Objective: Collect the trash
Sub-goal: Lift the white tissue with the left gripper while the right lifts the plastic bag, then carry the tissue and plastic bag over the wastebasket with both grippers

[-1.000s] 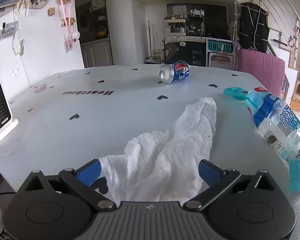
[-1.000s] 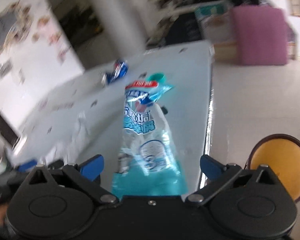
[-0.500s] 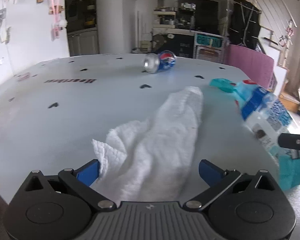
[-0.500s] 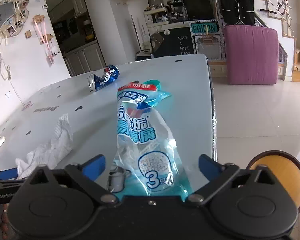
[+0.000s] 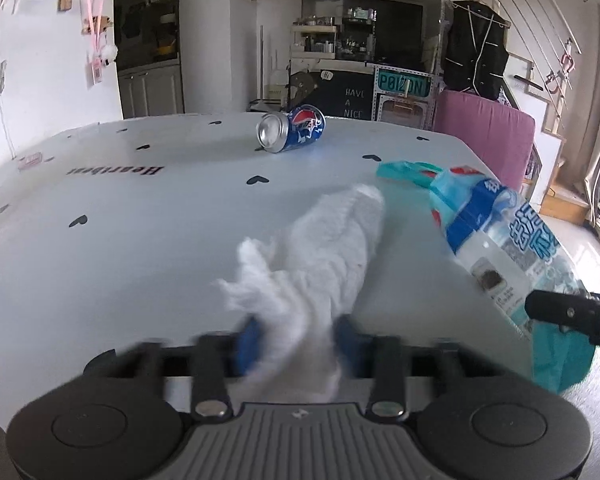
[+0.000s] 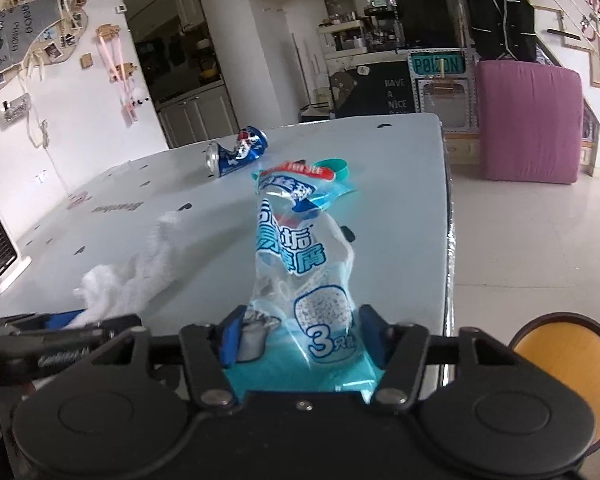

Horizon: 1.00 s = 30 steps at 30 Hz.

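On the white bench (image 5: 148, 240), the left hand-held gripper (image 5: 298, 344) has just been closing and now pinches the crumpled paper towel (image 5: 320, 264). The right hand-held gripper (image 6: 300, 336) has been closing too, its jaws half-narrowed against the blue plastic bag (image 6: 300, 260). A dented cola can (image 5: 290, 133) lies farther back.

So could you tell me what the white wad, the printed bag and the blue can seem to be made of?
White wad: likely paper towel, matte, with soft crumpled folds. Printed bag: thin plastic film, glossy and partly see-through, creased. Blue can: probably aluminium, with a shiny silver end and printed side, dented.
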Each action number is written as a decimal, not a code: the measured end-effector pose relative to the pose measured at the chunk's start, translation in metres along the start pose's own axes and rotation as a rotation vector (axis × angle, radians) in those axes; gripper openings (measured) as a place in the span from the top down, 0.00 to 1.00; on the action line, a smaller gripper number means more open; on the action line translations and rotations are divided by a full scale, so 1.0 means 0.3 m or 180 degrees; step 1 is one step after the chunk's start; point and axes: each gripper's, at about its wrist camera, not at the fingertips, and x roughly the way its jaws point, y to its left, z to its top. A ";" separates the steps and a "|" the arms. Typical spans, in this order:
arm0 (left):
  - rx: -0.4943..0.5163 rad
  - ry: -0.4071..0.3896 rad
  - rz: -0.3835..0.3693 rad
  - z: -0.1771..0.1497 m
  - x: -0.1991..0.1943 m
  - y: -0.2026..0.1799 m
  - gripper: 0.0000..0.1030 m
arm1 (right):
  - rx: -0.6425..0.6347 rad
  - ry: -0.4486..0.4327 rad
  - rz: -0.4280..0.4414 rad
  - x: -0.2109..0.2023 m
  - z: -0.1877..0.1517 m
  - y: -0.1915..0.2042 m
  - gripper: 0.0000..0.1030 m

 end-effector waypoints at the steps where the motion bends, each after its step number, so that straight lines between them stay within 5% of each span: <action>1: -0.0030 0.0019 -0.0013 0.004 -0.002 0.000 0.85 | -0.0008 -0.0004 0.0020 -0.006 0.002 0.000 0.49; 8: -0.0037 -0.0136 -0.0069 0.020 -0.083 -0.038 0.87 | -0.0098 -0.0074 0.0088 -0.084 0.029 -0.004 0.62; 30: 0.0120 -0.0602 -0.0451 0.088 -0.326 -0.347 0.87 | -0.0007 -0.0438 -0.0018 -0.482 0.049 -0.208 0.63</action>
